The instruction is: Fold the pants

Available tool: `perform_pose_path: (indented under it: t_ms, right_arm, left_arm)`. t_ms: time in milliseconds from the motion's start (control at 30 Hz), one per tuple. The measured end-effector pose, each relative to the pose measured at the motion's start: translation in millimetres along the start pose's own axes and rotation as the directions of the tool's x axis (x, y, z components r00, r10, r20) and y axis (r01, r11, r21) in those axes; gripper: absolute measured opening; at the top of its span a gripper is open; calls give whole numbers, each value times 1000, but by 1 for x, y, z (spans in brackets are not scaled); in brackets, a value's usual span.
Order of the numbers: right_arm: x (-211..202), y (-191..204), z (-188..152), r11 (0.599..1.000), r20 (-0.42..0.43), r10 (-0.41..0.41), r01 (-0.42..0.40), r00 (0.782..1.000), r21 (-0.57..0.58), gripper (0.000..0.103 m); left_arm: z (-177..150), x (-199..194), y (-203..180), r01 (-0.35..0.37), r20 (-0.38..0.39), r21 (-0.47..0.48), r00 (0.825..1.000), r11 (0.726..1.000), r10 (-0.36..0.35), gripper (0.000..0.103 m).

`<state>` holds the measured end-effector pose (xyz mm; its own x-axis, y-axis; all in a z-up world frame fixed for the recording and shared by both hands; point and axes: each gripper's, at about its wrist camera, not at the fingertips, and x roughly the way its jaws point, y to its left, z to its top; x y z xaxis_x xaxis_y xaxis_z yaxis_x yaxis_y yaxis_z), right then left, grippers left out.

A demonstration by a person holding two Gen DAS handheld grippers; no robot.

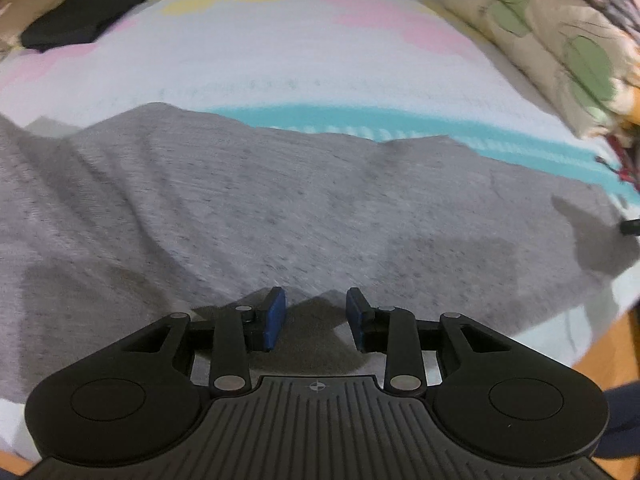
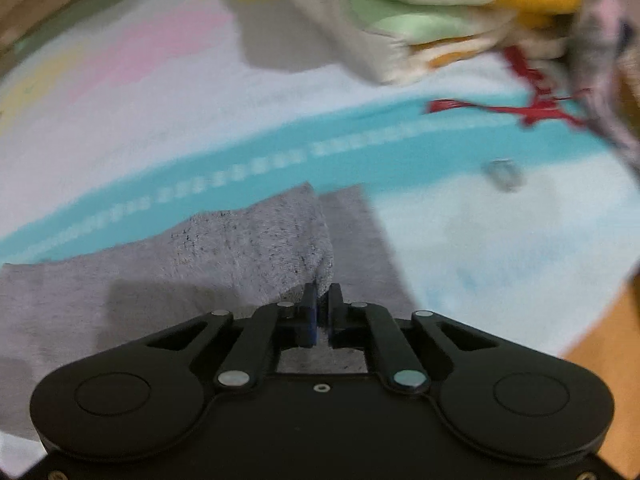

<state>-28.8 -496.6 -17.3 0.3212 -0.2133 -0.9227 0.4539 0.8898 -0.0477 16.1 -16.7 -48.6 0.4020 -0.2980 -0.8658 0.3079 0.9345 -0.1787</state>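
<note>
Grey pants (image 1: 260, 200) lie spread across the bed, with soft creases at the left. My left gripper (image 1: 316, 312) hovers low over their near part, open, its blue pads (image 1: 276, 318) apart and only flat cloth under the gap. In the right wrist view, my right gripper (image 2: 322, 300) is shut on the pants (image 2: 248, 248) at a corner. That corner is pulled up into a small peak above the layer that lies flat beneath it.
The bed sheet (image 1: 280, 60) is pale with pink, yellow and teal bands. A folded floral quilt (image 1: 560, 48) lies at the back right, with red tassels (image 2: 520, 108) beside it. A black garment (image 1: 84, 16) sits far left. The bed's edge and a wooden floor (image 2: 608, 340) show on the right.
</note>
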Motion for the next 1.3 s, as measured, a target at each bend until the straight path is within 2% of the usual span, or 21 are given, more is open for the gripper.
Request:
perform_pose_path:
  t_ms: [133,267,367,433,467,500,567,633,733,867,933,1000,1100,1167,1300]
  right_arm:
    - [13,-24,-2,995,-74,-13,21,997,99,6]
    - [24,-11,-7,996,-84,-67,71,994,45,7]
    - [15,4,-6,989,-24,-141,140,990,-48,14]
    - [-1,13,-5,974,77,-212,217,974,-59,26]
    - [-10,19,-5,968,136,-239,248,961,-48,39]
    - [-20,25,-5,969,189,-233,245,954,-41,55]
    - [-36,40,-2,984,249,-165,178,954,-29,64]
    - [-45,59,-2,997,271,-51,64,961,-40,64]
    - [-42,99,-6,986,208,147,-127,967,-105,64]
    - [-30,166,-20,932,103,292,-259,951,-253,64]
    - [-24,203,-30,886,41,310,-274,950,-373,64]
    - [-19,232,-39,847,-13,284,-258,959,-465,64]
    - [-10,259,-49,805,-71,230,-231,970,-546,67]
    - [-6,266,-57,803,-96,203,-222,974,-553,76]
    - [1,269,-63,835,-109,186,-215,977,-506,97]
  left_arm:
    - [-3,3,-12,-2,0,45,1000,999,2,36]
    - [-4,-2,-14,6,-2,63,1000,998,-6,37]
    - [-3,-7,-5,29,-3,28,1000,999,-29,37]
    - [1,-8,-1,48,-1,0,999,999,-48,37]
    - [1,-12,1,55,6,-7,998,998,-55,37]
    - [1,-15,2,57,15,-7,998,998,-57,37]
    - [1,-24,5,47,47,0,998,999,-47,37]
    - [1,-34,9,25,89,-3,996,1000,-25,37]
    - [4,-49,24,-11,151,-35,988,999,16,38]
    - [12,-77,61,-74,233,-143,967,987,106,38]
    - [16,-89,80,-113,252,-199,954,973,162,39]
    - [17,-103,106,-148,262,-273,940,951,221,42]
    - [19,-113,143,-165,240,-378,933,911,268,45]
    - [24,-119,166,-164,219,-434,935,886,281,45]
    - [50,-126,200,-163,201,-497,934,852,296,48]
